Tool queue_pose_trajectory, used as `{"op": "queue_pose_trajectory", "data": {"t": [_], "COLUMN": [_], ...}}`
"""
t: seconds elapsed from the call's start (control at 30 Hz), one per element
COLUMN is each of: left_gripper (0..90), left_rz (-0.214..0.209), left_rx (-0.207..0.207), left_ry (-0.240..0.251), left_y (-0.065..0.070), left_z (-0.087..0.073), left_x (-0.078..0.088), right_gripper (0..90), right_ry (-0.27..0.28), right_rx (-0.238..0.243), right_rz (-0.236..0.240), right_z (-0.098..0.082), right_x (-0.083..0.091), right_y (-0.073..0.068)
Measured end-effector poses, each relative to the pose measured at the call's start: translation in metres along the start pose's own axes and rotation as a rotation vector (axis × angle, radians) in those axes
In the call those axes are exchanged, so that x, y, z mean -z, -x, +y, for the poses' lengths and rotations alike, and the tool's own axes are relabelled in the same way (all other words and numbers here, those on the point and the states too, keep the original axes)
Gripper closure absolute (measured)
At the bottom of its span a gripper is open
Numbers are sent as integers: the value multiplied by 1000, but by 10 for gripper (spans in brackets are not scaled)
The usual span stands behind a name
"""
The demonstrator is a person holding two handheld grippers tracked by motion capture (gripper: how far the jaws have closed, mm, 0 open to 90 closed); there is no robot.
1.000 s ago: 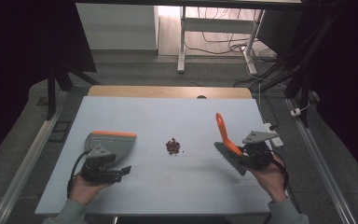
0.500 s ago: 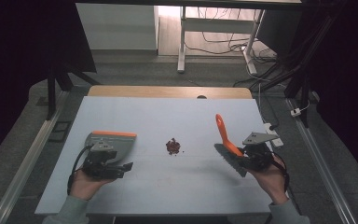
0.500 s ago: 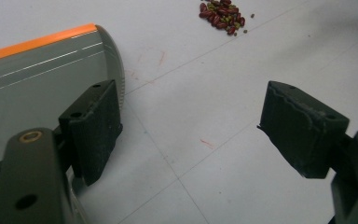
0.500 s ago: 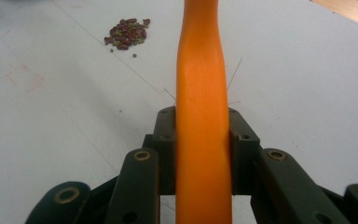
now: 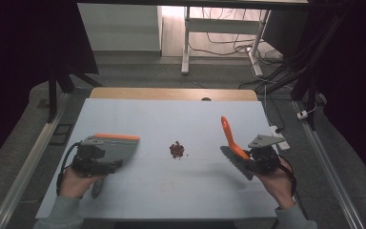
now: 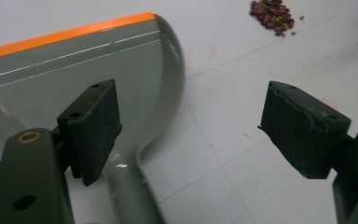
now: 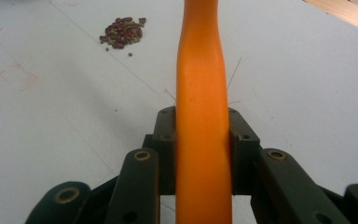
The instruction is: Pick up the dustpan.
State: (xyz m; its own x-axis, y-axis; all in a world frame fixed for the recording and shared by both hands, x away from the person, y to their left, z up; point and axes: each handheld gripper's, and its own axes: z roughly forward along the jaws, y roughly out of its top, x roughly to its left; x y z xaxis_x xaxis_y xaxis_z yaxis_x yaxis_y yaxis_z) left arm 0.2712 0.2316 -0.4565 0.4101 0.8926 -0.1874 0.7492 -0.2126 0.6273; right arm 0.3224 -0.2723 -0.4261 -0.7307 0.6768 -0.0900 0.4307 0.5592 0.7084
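A pale blue counter [image 5: 171,191] runs away from the person's forearms; the left tongs [image 5: 96,161] sit low at the left, just over a grey dustpan [image 5: 116,147] with an orange front edge that lies flat on the surface; the right tongs [image 5: 257,160] at the right clamp an orange-handled brush [image 5: 232,140], its handle tilting up and away, its dark bristles down near the counter; between the two, well apart from both, lies a small heap of dark red beans [image 5: 177,149].
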Motion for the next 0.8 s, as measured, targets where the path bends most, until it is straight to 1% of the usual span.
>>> {"op": "queue_pose_trajectory", "data": {"t": [0.2, 0.4, 0.53, 0.67, 0.8], "left_gripper": [205, 199, 193, 189, 185], "left_rz": [20, 53, 91, 98, 109], "left_rx": [34, 64, 95, 103, 132], "left_ry": [-1, -11, -37, -45, -71], "left_y": [-10, -18, -25, -28, -34], "left_z": [-3, -5, -8, -11, -16], "left_x": [7, 15, 13, 14, 9], "right_gripper": [708, 708, 708, 708, 708], "right_ry": [-4, -9, -15, -17, -18], "right_rx": [-5, 0, 3, 3, 5], "right_rz": [-13, -13, -11, -13, -12], "right_z": [-1, -1, -1, -1, 0], "right_x": [1, -1, -3, -4, -5], "right_y": [3, 1, 1, 1, 1]}}
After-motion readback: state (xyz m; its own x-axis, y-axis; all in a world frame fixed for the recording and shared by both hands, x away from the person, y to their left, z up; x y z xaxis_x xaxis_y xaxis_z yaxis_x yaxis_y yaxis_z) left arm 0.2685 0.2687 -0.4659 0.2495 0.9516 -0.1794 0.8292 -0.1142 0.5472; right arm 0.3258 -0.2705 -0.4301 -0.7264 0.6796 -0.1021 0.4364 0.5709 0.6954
